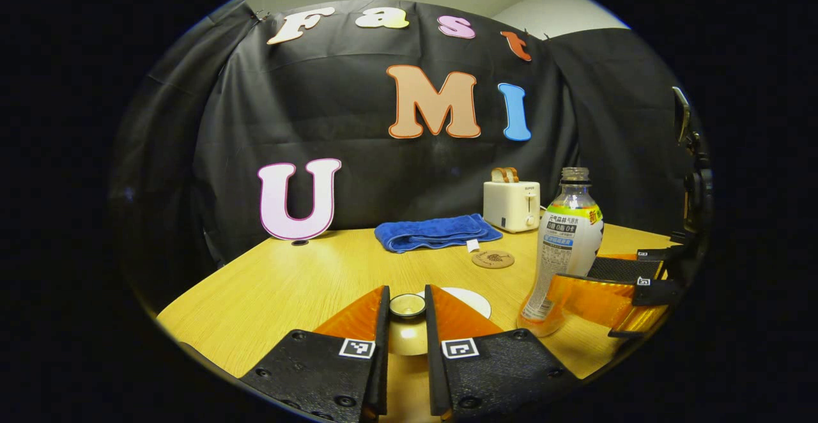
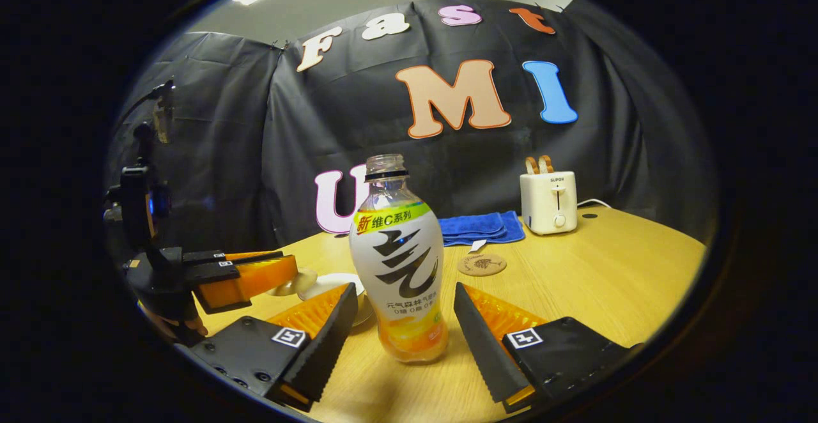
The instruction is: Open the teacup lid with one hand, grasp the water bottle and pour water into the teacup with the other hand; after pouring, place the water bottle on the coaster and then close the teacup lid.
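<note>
So I've got my left gripper [image 1: 407, 311] pinched in narrow on the knob of the teacup lid [image 1: 407, 306], both fingers right up against it as far as I can tell, and the lid looks tipped or already lifted a bit, with the teacup [image 1: 470, 298] peeking out pale just behind my right-hand finger. From the right gripper view that lid [image 2: 300, 280] looks clear of the cup [image 2: 332, 284] and held off to the side, though it's small there so I'm not swearing to it. My right gripper [image 2: 402, 321] is spread wide with the water bottle [image 2: 397, 263] standing upright dead centre between the fingers, neither one touching it yet. The bottle has no cap on and there's only a bit of liquid sitting low in it. The coaster [image 2: 481, 264] is further ahead and slightly right of the bottle, near the blue towel [image 2: 480, 227], with the toaster [image 2: 548, 201] beyond that. What worries me: if I close low on the bottle, it's a thin squishy plastic and open on top, so a hard squeeze could burp liquid out. Grabbing off-centre could also nudge it over on the table [image 2: 607, 269]. And the lid knob is tiny, so a slight twist of my left hand could let it slip.
</note>
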`<action>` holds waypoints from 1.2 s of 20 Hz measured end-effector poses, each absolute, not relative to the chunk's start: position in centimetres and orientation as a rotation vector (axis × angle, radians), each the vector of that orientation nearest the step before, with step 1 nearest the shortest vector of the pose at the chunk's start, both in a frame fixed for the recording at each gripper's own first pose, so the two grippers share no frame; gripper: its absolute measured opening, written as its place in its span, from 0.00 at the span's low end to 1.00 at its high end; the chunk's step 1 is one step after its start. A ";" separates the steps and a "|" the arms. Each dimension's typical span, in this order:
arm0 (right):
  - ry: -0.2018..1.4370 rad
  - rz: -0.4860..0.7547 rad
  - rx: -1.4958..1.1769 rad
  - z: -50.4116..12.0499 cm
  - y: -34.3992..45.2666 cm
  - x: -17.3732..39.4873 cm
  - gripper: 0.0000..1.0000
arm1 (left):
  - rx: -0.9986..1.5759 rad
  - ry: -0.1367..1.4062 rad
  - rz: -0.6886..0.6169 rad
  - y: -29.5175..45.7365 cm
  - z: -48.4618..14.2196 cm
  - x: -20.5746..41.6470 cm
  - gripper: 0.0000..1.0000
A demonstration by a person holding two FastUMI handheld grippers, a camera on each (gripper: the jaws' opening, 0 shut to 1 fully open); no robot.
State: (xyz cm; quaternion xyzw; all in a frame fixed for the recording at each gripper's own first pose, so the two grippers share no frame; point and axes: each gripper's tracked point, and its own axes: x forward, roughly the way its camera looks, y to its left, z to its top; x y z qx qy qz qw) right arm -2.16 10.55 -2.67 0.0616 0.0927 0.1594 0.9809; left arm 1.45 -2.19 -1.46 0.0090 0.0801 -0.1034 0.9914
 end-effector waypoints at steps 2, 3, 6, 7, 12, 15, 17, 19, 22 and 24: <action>0.199 0.318 0.115 -2.9 10.7 -1.9 0.96 | 0.017 0.163 -0.206 -1.8 -1.5 1.3 0.23; 0.204 0.322 0.107 -3.0 11.0 -1.8 0.96 | 0.018 0.161 -0.204 -1.7 -1.4 1.3 0.23; 0.213 0.330 0.061 -3.3 11.8 -1.7 0.89 | 0.012 0.162 -0.195 -1.1 -1.5 1.4 0.23; 0.210 0.326 0.041 -3.4 11.9 -1.6 0.90 | 0.005 0.165 -0.194 -0.9 -1.7 1.3 0.23; 0.210 0.293 -0.033 -3.4 11.5 -0.7 0.69 | -0.020 0.178 -0.182 0.1 -2.1 1.4 0.23; 0.203 0.275 -0.094 -2.9 10.9 0.1 0.63 | -0.020 0.175 -0.182 0.3 -2.1 1.4 0.23; 0.184 0.261 -0.174 -2.5 10.3 0.4 0.64 | -0.020 0.174 -0.181 0.5 -2.0 1.5 0.23; 0.149 0.247 -0.282 -1.8 9.9 0.9 0.65 | -0.028 0.174 -0.184 0.5 -2.0 1.5 0.23; 0.092 0.224 -0.473 -1.2 8.9 1.7 0.64 | -0.024 0.170 -0.178 0.9 -1.8 1.6 0.23; 0.063 0.225 -0.569 -1.4 8.9 1.9 0.63 | -0.026 0.168 -0.177 0.9 -1.7 1.7 0.23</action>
